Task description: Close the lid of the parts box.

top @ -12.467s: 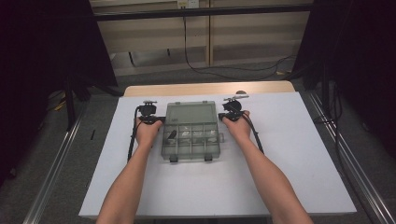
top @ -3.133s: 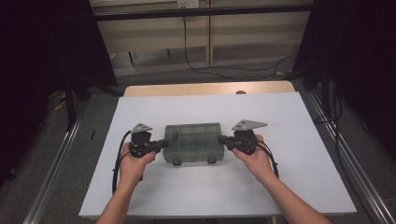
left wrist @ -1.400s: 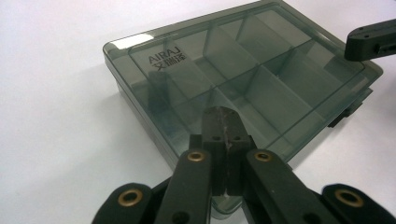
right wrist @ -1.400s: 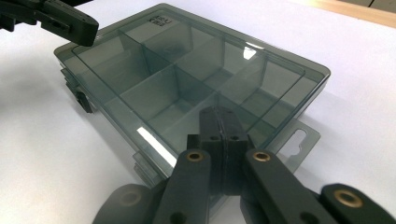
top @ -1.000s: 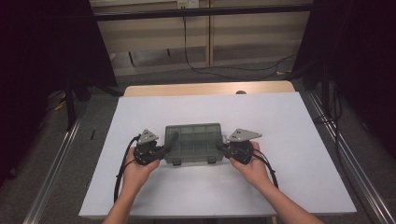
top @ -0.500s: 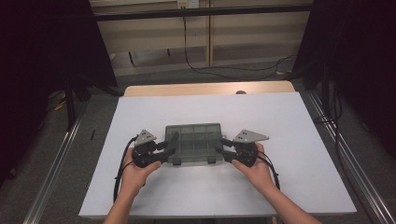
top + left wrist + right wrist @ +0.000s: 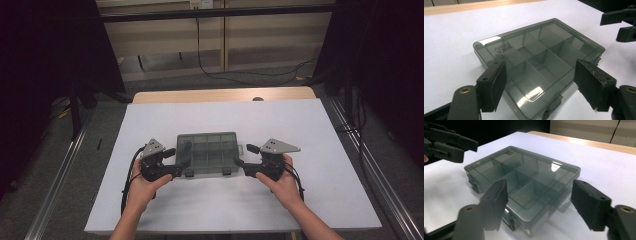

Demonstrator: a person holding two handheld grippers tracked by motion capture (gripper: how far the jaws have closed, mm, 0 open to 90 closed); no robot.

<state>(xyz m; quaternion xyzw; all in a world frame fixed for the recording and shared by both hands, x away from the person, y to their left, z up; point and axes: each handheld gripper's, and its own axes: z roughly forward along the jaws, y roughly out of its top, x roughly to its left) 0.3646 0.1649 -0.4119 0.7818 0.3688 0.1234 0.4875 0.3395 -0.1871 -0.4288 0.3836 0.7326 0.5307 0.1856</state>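
Near the front middle of the white desk [image 7: 320, 130] lies the smoky-grey translucent plastic compartment box [image 7: 209, 153], lid shut and flat, its front latches toward me. My left gripper [image 7: 175, 161] and right gripper [image 7: 242, 156] flank its two front corners — both sets of fingers [image 7: 499, 82] spread wide, holding nothing. I judge the lid closed but the latches not yet dealt with; that is what remains. Room is generous: bare desk on every side, the front edge near my wrists — the far wooden strip [image 7: 220, 95] well apart.

Compartment box [image 7: 210, 155] nearer, lid closed
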